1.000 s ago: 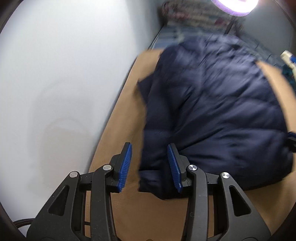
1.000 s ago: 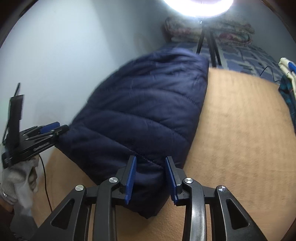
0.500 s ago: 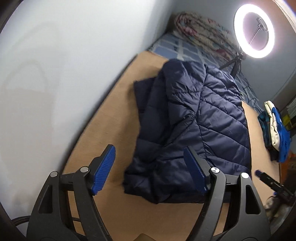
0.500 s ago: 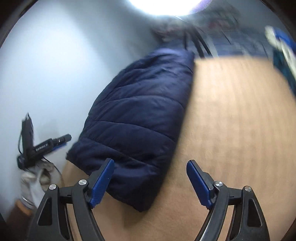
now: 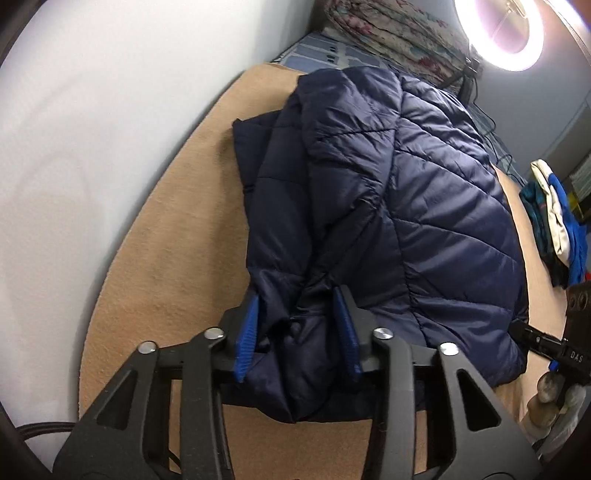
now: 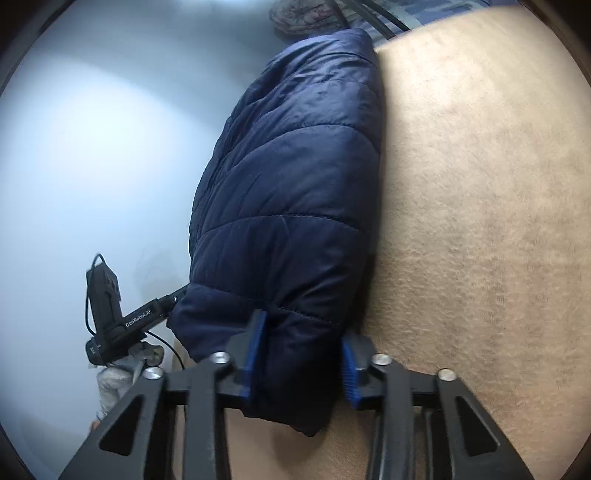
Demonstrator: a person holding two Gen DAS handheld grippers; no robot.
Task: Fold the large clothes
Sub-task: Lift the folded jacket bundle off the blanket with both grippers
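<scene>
A navy quilted puffer jacket (image 5: pixel 406 192) lies folded lengthwise on a tan blanket (image 5: pixel 166 258). My left gripper (image 5: pixel 297 332) is shut on the bunched near-left corner of the jacket, the fabric pinched between its blue pads. In the right wrist view the same jacket (image 6: pixel 295 184) runs away from me. My right gripper (image 6: pixel 301 354) is shut on its thick near-right corner. The other gripper (image 6: pixel 122 317) shows at the jacket's left end.
A white wall (image 5: pixel 92 129) runs close along the left of the blanket. A lit ring light (image 5: pixel 498 33) on a tripod and a patterned quilt (image 5: pixel 388 33) stand at the far end. Piled clothes (image 5: pixel 554 225) lie at the right. Bare tan blanket (image 6: pixel 480 221) lies right of the jacket.
Both grippers were wide open above the jacket half a second ago. They have dropped onto its near corners and closed on the fabric.
</scene>
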